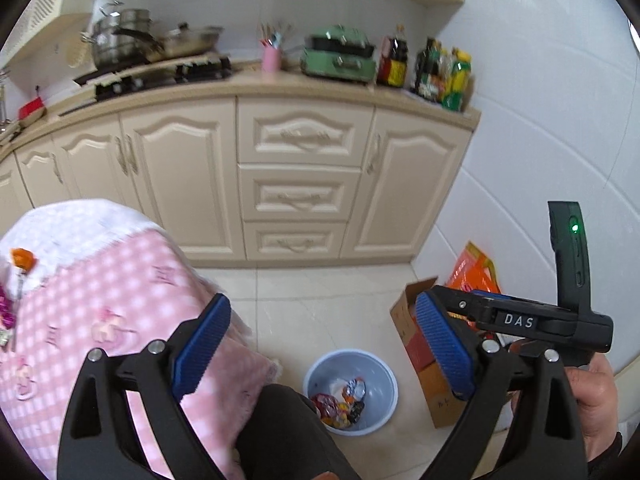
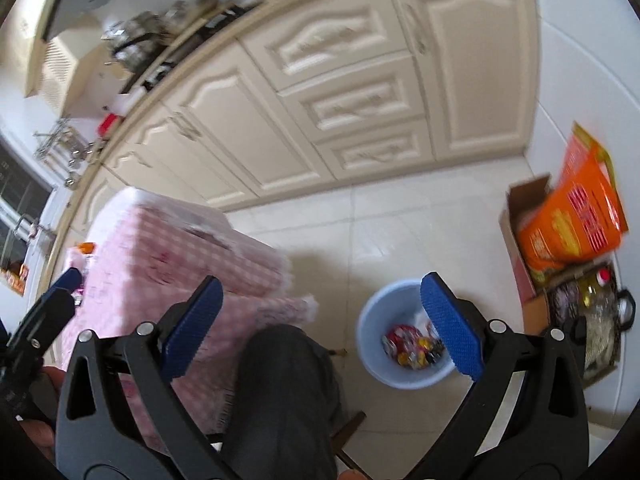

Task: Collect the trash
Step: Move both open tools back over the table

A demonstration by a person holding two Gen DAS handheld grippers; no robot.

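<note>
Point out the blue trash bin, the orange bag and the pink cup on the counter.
blue trash bin [image 2: 370,344]: right wrist view, left inner wall.
orange bag [image 2: 576,216]: right wrist view, printed front face.
pink cup [image 1: 272,59]: left wrist view, cup's side.

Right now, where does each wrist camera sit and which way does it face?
Left wrist: on the open left gripper, facing kitchen cabinets; the person's knee and right gripper show.
Right wrist: on the open right gripper, tilted toward the floor; knee and left gripper show.
Shared: blue bin holding wrappers, pink-clothed table, cardboard box.
</note>
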